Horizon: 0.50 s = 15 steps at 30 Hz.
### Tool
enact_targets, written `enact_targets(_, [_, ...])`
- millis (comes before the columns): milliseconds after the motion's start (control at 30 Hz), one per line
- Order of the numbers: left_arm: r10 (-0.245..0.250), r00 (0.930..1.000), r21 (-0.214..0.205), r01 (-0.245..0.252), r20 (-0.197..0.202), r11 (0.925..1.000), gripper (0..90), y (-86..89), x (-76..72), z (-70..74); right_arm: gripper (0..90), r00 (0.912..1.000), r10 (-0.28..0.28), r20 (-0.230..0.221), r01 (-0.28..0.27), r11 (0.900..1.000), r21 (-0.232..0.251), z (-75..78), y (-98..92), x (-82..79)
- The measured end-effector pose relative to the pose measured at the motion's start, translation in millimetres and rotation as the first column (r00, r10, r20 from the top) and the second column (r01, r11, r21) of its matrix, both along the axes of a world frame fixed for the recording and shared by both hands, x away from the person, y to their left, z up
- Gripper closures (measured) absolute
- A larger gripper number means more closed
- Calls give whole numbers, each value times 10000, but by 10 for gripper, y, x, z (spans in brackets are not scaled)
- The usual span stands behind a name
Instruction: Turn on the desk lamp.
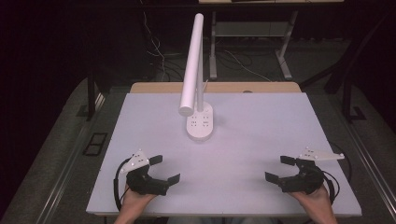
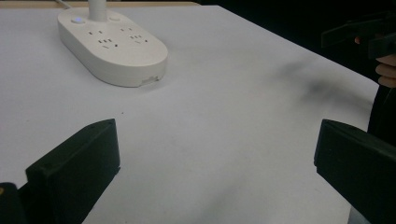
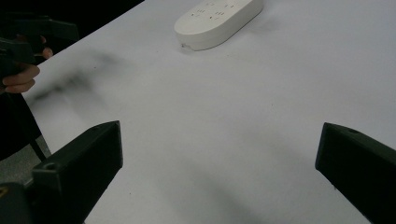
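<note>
High view showed our left gripper (image 1: 165,169) and right gripper (image 1: 275,168) resting near the table's (image 1: 261,140) front corners, both with jaws spread wide and holding nothing. The white desk lamp (image 1: 200,122) stood well apart from them, toward the middle of the rear edge, its socket base flat on the surface. We judged the work barely begun; next we needed to reach forward to that base.

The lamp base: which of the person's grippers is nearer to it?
Left. The left gripper sits below-left of the lamp base; the right gripper is farther off, below-right.
</note>
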<state>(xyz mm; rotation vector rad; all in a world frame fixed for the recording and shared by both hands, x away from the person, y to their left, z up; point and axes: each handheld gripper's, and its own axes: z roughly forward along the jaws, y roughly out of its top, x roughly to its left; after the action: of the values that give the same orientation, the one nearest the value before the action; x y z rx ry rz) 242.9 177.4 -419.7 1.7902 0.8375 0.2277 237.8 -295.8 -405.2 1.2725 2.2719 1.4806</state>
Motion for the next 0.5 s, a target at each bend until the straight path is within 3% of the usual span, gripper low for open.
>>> enact_targets(500, [40,9998,-4,-40,-171,10000,0,-2,2,-18,6,9995,126,-295,-132,9997,-185,55,-5,33])
